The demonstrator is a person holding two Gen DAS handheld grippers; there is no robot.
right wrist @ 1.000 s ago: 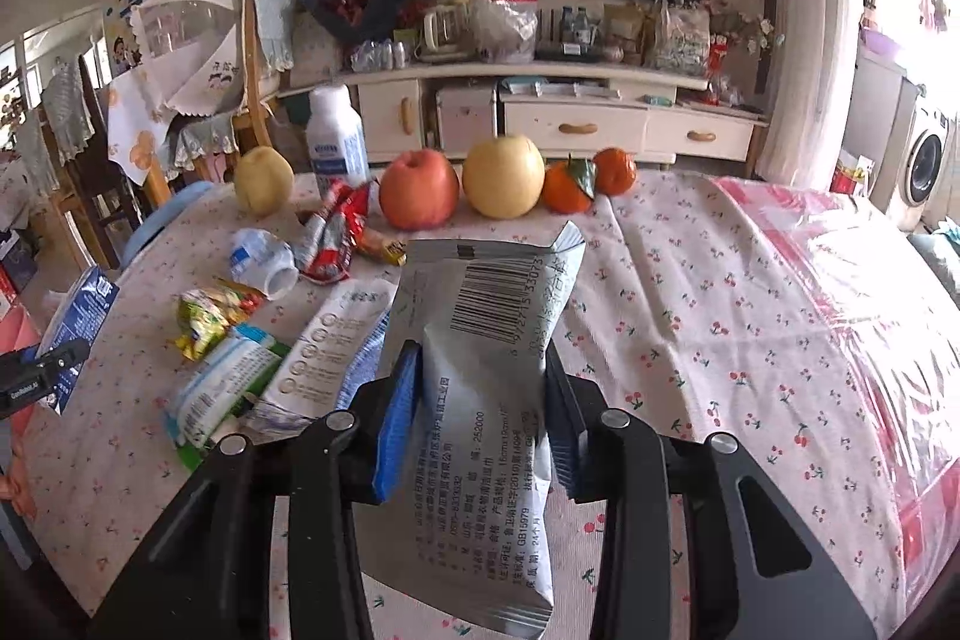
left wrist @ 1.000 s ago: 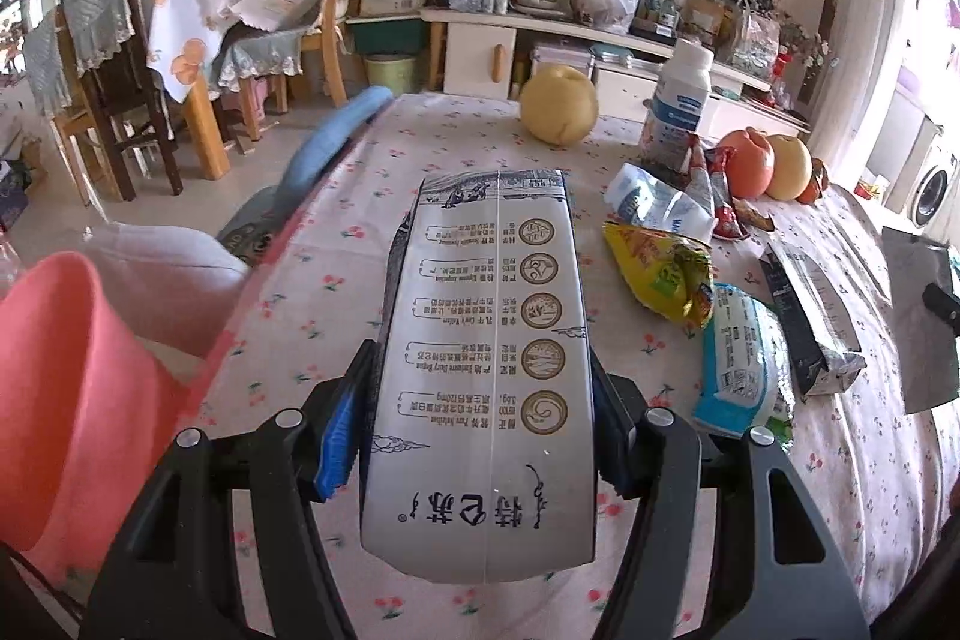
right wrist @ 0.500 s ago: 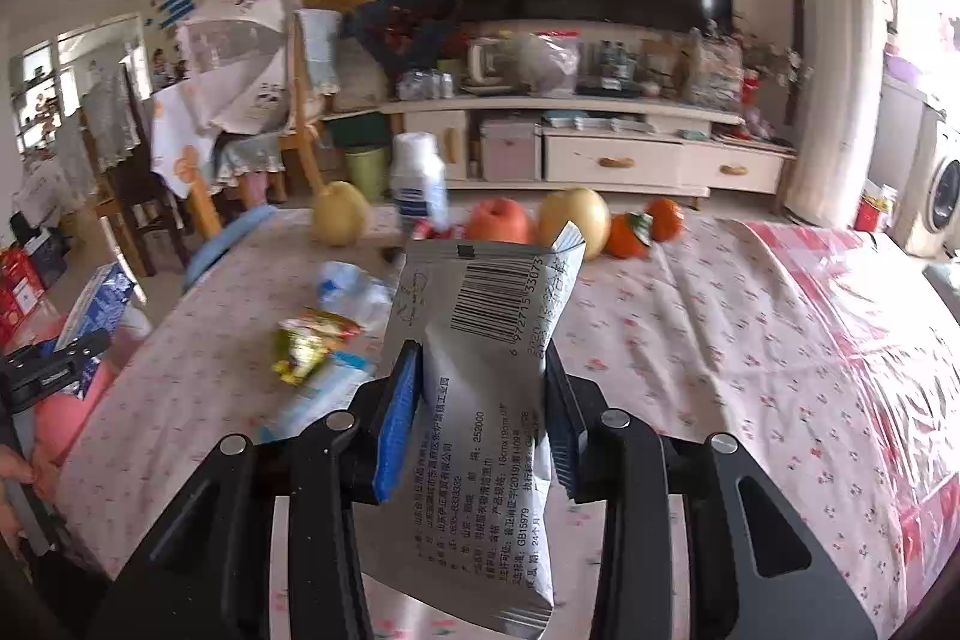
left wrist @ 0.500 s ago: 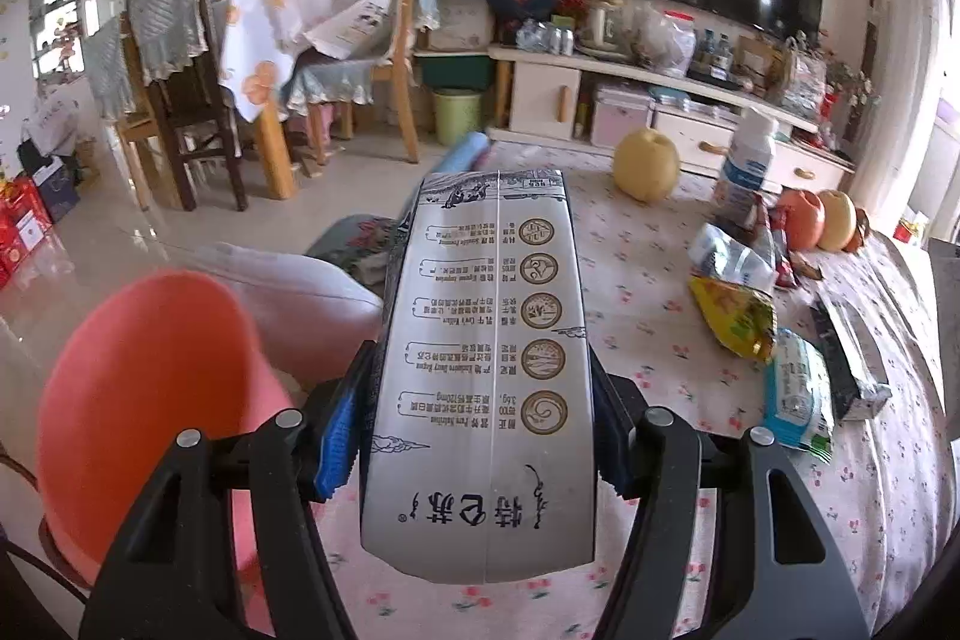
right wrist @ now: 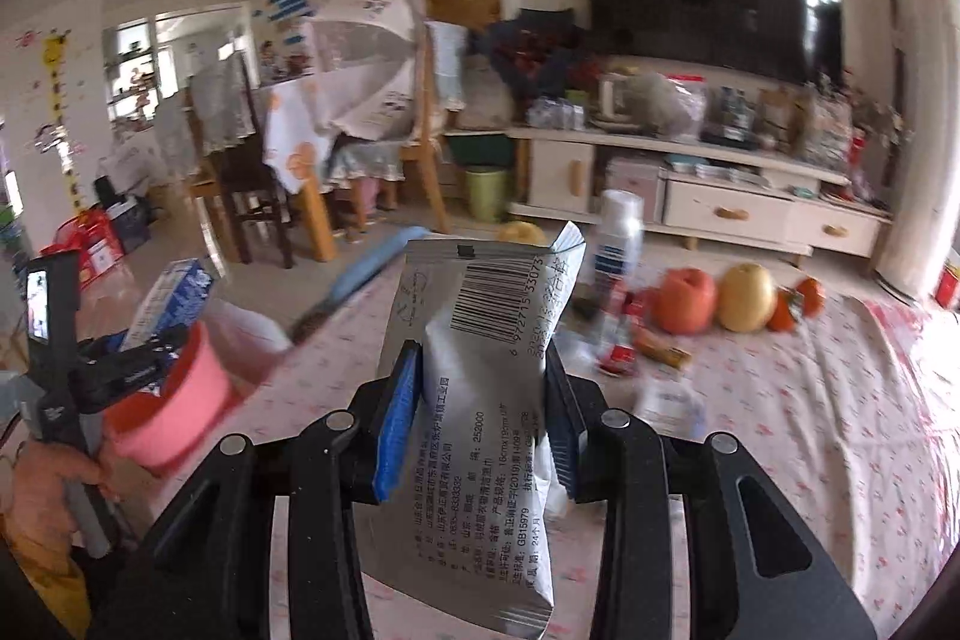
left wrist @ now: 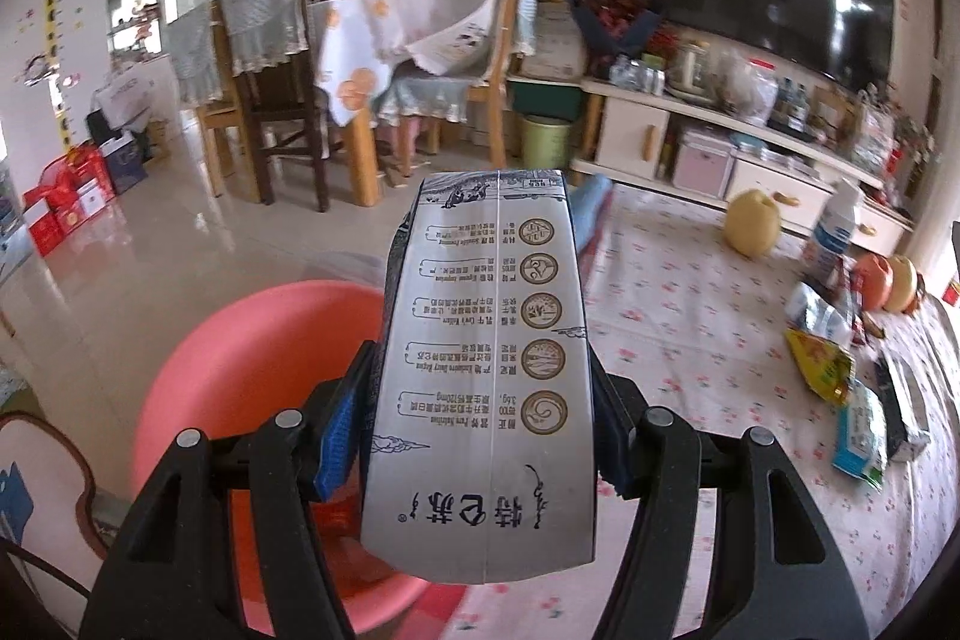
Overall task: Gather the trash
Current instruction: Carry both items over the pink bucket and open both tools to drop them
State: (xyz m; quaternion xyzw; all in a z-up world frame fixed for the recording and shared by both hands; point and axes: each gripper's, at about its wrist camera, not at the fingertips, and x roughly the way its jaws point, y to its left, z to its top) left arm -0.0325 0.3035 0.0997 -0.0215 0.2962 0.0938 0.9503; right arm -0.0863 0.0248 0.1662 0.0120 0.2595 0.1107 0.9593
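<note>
My left gripper (left wrist: 474,418) is shut on a flattened silver milk carton (left wrist: 486,370) and holds it over the rim of a pink trash bin (left wrist: 240,388) that stands beside the table. My right gripper (right wrist: 480,424) is shut on a silver foil wrapper with a barcode (right wrist: 480,400), held above the table. In the right wrist view the left gripper (right wrist: 120,370) with its carton (right wrist: 174,292) sits over the pink bin (right wrist: 174,412) at the left. More wrappers (left wrist: 840,370) lie on the floral tablecloth (left wrist: 690,340).
A pear (left wrist: 750,223), a white bottle (left wrist: 837,232), an apple (right wrist: 684,301) and oranges (right wrist: 798,301) stand at the table's far side. A blue chair back (right wrist: 366,274) is at the table's left edge. Dining chairs and a TV cabinet (left wrist: 690,130) lie beyond.
Both grippers have swung left towards the pink bin, each keeping its item. The left gripper has moved off the table edge to over the bin.
</note>
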